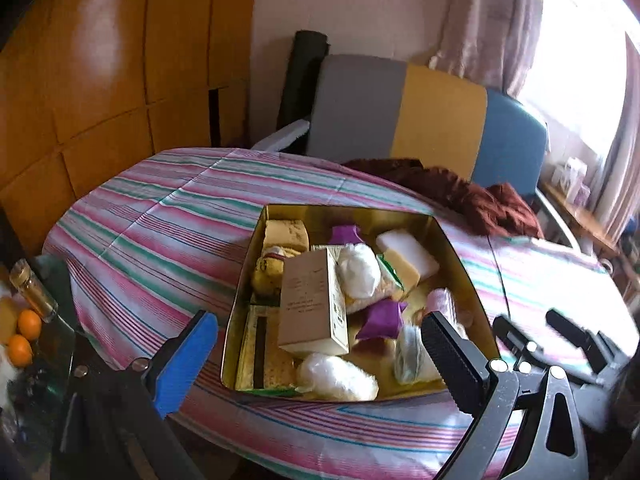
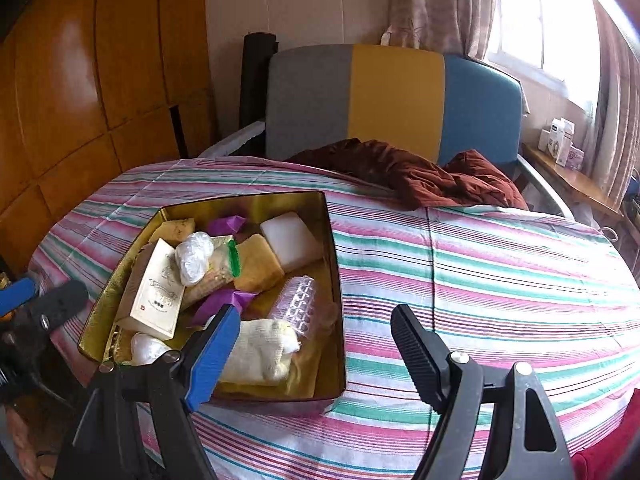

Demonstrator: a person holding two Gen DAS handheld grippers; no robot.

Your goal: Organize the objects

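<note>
Gold tin (image 1: 460,248) sits packed; both grippers, left (image 1: 320,352) & right (image 2: 316,344), jaws spread & empty, so prob. the leaning beige box (image 1: 312,304) tips if nudged.

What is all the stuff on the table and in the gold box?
tin box: one, gold, on striped cloth
striped tablecloth: one, pink, green, white, over table
carton: one, cream, in box, left side
white block: one, box's far corner
purple wrappers: two or more, in box
brown cloth: one, table's far edge
chair: one, grey, yellow, blue, behind table
oranges: two, left of table
left claw: open, over box
right claw: open, nothing held
</note>
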